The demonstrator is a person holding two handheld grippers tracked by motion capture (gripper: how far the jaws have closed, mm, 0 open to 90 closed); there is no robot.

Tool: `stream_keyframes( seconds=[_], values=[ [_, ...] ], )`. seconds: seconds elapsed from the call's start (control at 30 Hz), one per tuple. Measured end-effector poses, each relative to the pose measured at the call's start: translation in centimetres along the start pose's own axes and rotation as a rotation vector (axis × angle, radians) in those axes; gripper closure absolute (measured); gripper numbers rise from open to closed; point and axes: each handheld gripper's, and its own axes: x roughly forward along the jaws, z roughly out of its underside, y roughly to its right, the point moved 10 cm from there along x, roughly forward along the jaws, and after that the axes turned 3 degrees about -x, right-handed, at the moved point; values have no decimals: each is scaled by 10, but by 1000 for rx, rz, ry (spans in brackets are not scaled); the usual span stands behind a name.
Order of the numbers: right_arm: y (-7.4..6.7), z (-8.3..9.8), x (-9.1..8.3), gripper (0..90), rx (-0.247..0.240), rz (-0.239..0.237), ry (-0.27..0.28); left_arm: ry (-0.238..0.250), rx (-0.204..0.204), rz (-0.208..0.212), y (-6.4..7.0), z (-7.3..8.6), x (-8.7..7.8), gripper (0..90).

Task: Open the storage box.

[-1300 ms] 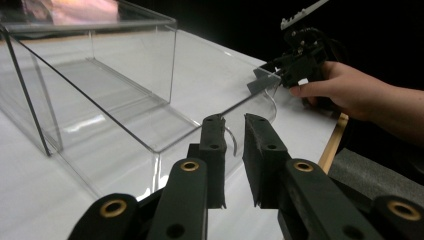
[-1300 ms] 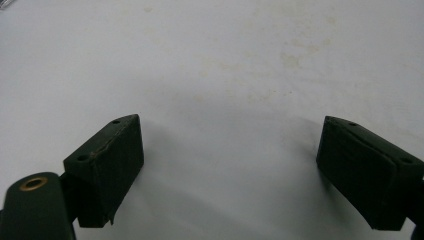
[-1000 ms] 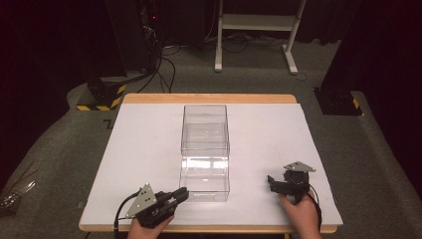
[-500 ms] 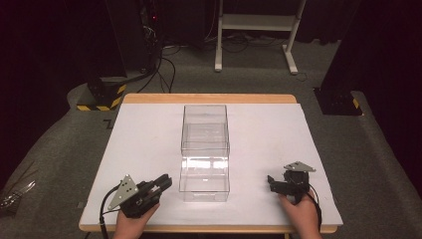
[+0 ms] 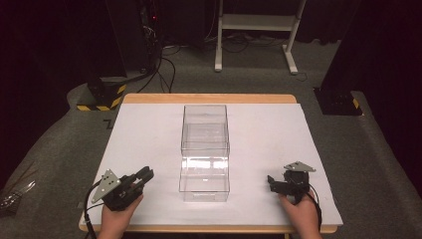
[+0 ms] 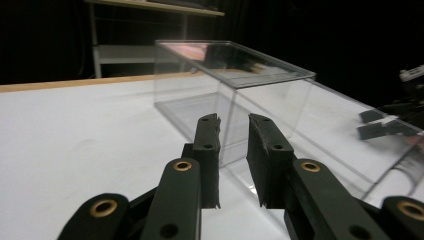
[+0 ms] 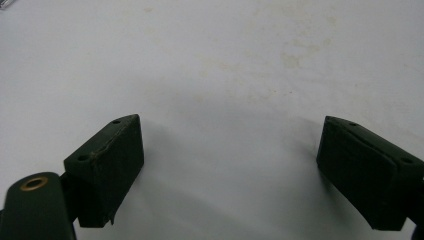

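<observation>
Box (image 6: 235,85) near left gripper (image 6: 234,145), table (image 7: 225,60) stains

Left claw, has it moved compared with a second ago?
Yes. In the high view the left claw has backed off leftward from the clear box, its jaws opening a little, nothing between them.

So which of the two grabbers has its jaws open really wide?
The right gripper, by the table's near right edge: its jaws stand far apart over bare white table. The left gripper, aimed at the clear box, shows only a narrow gap.
</observation>
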Motion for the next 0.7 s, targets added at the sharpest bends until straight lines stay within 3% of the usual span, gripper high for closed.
stream_keyframes(
  seconds=[0.13, 0.23, 0.43, 0.7],
  values=[
    [0, 0, 0, 118, 0, 0, 0, -25, -2, -53, -18, 7, 0, 716],
    [0, 0, 0, 117, 0, 0, 0, -68, 7, -116, -33, 16, 2, 698],
    [0, 0, 0, 117, 0, 0, 0, -188, 22, -232, -57, 41, 9, 620],
    [0, 0, 0, 117, 0, 0, 0, -377, 11, -308, -79, 73, 17, 506]
  ],
)
